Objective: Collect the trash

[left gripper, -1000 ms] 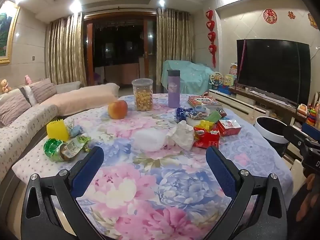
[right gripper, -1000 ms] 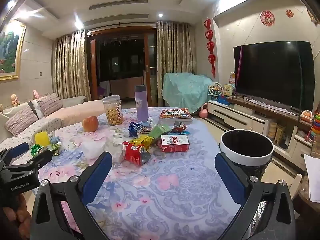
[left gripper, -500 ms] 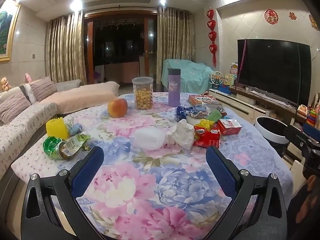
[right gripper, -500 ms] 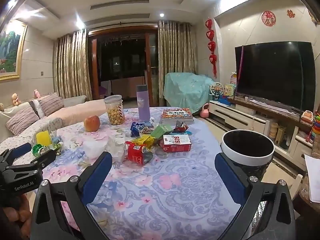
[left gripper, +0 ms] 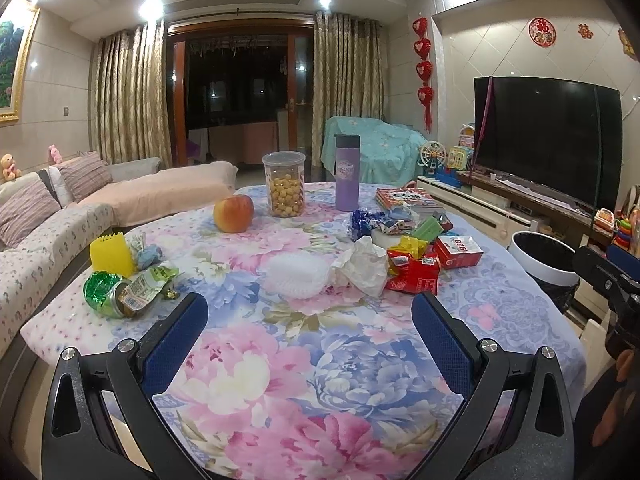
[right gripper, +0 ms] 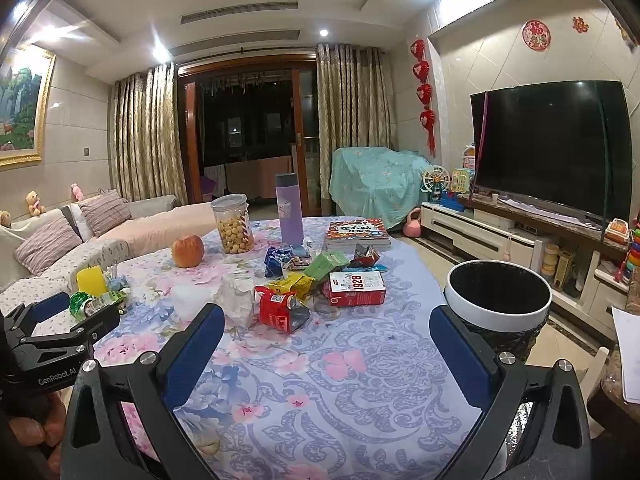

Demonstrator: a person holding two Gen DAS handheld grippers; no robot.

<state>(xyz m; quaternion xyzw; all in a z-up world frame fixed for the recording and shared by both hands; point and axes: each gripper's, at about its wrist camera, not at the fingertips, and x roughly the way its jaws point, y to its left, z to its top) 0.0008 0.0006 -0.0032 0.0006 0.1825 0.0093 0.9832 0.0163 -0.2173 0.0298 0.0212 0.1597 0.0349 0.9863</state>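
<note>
Both grippers, left (left gripper: 308, 332) and right (right gripper: 324, 344), have barely shifted and still hover spread and empty near the table (right gripper: 360, 380), wrappers (right gripper: 282, 312) untouched mid-table, bin (right gripper: 498, 300) waiting right.

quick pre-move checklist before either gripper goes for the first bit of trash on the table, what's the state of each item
1. Left gripper free to grasp: ok, jaws wide apart, nothing between them.
2. Right gripper free to grasp: ok, jaws wide apart, nothing held.
3. Trash bin ready: ok, open-topped beside the table's right edge; whether anything is inside, cannot tell.
4. Nearest trash reachable: ok, the red wrapper and crumpled tissue lie ahead on the tablecloth, uncovered.
5. Non-trash clear of the targets: ok, the apple, snack jar and purple bottle stand further back.
6. Red 1928 box empty: cannot tell.
</note>
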